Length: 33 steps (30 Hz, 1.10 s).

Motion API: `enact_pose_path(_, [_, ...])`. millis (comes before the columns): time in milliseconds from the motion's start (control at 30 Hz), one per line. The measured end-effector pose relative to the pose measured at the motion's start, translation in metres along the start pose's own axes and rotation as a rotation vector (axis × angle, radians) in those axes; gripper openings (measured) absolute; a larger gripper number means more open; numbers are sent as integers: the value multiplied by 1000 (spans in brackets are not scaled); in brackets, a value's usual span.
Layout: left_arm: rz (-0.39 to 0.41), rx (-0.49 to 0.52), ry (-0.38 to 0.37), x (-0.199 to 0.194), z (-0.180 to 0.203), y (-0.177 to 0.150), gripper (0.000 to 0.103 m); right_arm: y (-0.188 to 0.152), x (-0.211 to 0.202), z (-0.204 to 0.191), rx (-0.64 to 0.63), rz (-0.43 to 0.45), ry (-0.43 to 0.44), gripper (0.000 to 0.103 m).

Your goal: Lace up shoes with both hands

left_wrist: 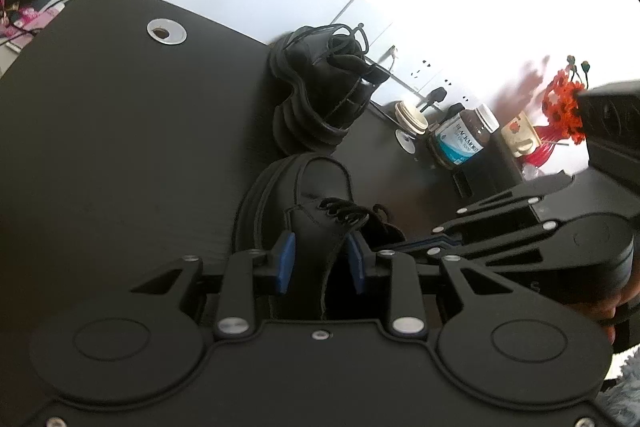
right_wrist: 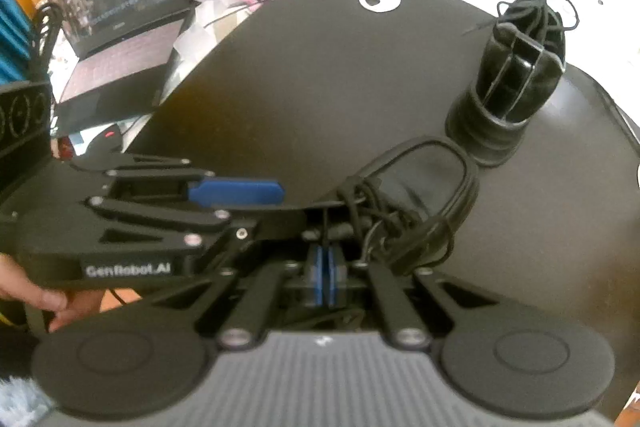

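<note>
Open dark laptop (right_wrist: 116, 11) far left, past the black tabletop (left_wrist: 120, 147). Left tongs (left_wrist: 320, 259) clamp the black leather shoe's (left_wrist: 316, 211) collar at centre. Right tongs (right_wrist: 323, 279) are pressed shut; whether they pinch a lace I can't tell. Second black shoe (left_wrist: 320, 95) beyond, brown supplement jar (left_wrist: 464, 135) and red flowers (left_wrist: 560, 107) rightward.

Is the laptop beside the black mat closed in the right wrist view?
No, the laptop stands open, its screen lit and its keyboard showing.

Left tool (left_wrist: 320, 259) partly open, angled down; right tool (right_wrist: 324, 279) shut, pointing steeply down.
</note>
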<state>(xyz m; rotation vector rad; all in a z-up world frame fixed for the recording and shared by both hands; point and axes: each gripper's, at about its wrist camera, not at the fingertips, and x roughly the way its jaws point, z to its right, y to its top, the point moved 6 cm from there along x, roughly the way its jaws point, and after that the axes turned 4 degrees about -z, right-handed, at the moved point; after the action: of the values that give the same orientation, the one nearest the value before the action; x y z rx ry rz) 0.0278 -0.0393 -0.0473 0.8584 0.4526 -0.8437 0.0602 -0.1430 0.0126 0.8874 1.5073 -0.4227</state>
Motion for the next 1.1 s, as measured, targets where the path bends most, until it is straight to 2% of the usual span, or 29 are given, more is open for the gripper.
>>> enact_pose_path(500, [-6, -24, -34, 1, -8, 3, 31, 10, 6, 3, 63, -25, -4, 4])
enact_pose_path(667, [-8, -38, -49, 1, -10, 4, 31, 15, -9, -6, -4, 46, -79, 4])
enact_pose_path(733, [-8, -43, -55, 1, -11, 5, 31, 15, -13, -11, -20, 41, -63, 4])
enact_pose_path(1100, [-36, -81, -94, 4, -18, 6, 35, 13, -7, -19, -64, 62, -106, 4])
